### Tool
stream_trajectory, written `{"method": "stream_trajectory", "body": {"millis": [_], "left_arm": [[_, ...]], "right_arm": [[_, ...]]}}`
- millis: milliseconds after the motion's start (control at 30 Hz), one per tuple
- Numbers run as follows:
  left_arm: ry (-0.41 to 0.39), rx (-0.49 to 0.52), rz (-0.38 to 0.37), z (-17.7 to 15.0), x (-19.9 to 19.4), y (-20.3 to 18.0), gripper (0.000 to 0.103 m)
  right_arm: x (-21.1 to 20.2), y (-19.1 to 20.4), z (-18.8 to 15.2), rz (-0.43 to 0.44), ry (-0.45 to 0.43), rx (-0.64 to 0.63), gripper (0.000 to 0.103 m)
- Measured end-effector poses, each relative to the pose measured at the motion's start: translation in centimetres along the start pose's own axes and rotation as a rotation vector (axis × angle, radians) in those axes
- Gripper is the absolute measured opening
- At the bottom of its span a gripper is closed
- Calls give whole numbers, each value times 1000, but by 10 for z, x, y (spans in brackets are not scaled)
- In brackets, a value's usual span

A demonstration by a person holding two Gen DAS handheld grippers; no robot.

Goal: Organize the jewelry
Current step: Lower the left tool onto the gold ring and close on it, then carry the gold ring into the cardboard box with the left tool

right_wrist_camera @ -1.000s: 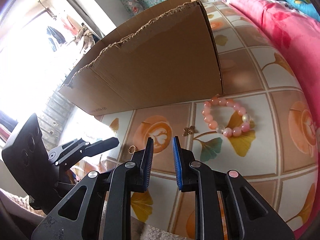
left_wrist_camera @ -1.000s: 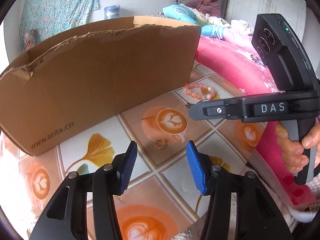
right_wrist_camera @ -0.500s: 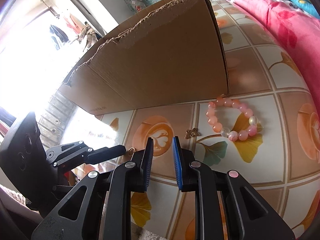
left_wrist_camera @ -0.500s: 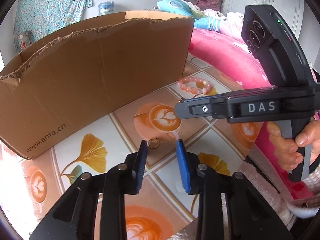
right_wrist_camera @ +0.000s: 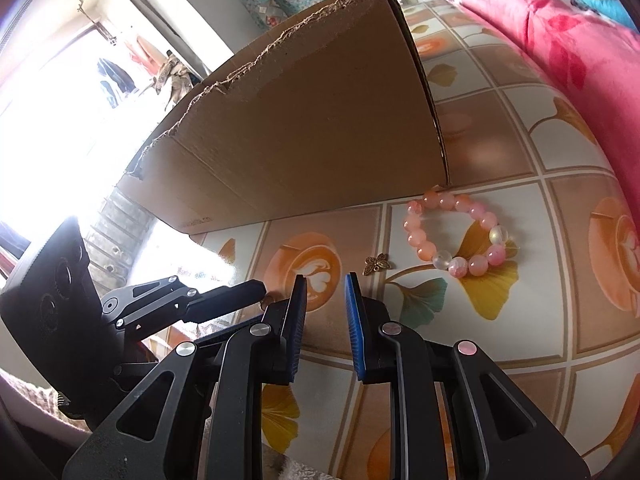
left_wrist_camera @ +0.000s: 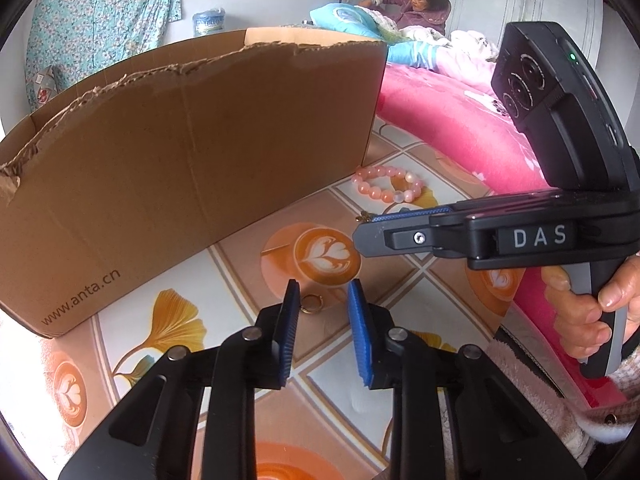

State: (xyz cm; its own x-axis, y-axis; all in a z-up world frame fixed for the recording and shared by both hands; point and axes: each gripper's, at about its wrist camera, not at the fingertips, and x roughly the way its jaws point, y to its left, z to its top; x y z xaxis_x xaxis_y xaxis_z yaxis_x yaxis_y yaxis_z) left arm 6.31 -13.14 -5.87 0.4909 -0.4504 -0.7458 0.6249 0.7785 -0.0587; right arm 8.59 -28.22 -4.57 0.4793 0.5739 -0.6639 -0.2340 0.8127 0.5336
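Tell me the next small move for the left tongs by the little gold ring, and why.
Probably ease the left tongs forward and down, then close. Their jaws have just been closing, yet the small gold metal ring lies flat on the tile-patterned tablecloth just ahead of the blue pads, nearer the left one, not yet pinched.

A plain brown cardboard box (left_wrist_camera: pixel 192 168) stands on a tablecloth (right_wrist_camera: pixel 560 304) checked in white and tan with orange latte cups and yellow ginkgo leaves, beside a pink-and-clear bead bracelet (right_wrist_camera: pixel 456 234), a gold ring (left_wrist_camera: pixel 312 304) and a bronze leaf charm (right_wrist_camera: pixel 376 264).
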Motion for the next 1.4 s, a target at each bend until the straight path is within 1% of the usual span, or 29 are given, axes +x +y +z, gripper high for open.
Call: {"method": "stream_trajectory", "body": {"millis": [200, 433, 633, 700, 767, 867, 1133, 1267, 1400], "left_arm": [[-9, -2, 11, 3, 5, 0, 24], [27, 7, 84, 5, 3, -4, 24], [38, 5, 120, 6, 4, -8, 24], [42, 9, 135, 6, 4, -10, 23], [47, 12, 145, 6, 5, -11, 18], [56, 9, 146, 8, 6, -11, 12], [51, -3, 120, 5, 3, -6, 10], [41, -9, 109, 2, -1, -3, 10], [10, -21, 111, 0, -10, 2, 10]], "right_arm": [[-3, 1, -1, -9, -4, -8, 20], [-6, 2, -3, -9, -16, -13, 20], [-10, 2, -4, -15, -24, -15, 20], [-12, 1, -5, -18, -28, -14, 20], [-13, 0, -5, -21, -30, -13, 20], [-15, -1, -5, -22, -34, -10, 20], [-20, 2, -6, -40, -46, -31, 20], [-23, 7, -6, -72, -48, -62, 20], [-22, 13, -8, -142, -40, -117, 20]]}}
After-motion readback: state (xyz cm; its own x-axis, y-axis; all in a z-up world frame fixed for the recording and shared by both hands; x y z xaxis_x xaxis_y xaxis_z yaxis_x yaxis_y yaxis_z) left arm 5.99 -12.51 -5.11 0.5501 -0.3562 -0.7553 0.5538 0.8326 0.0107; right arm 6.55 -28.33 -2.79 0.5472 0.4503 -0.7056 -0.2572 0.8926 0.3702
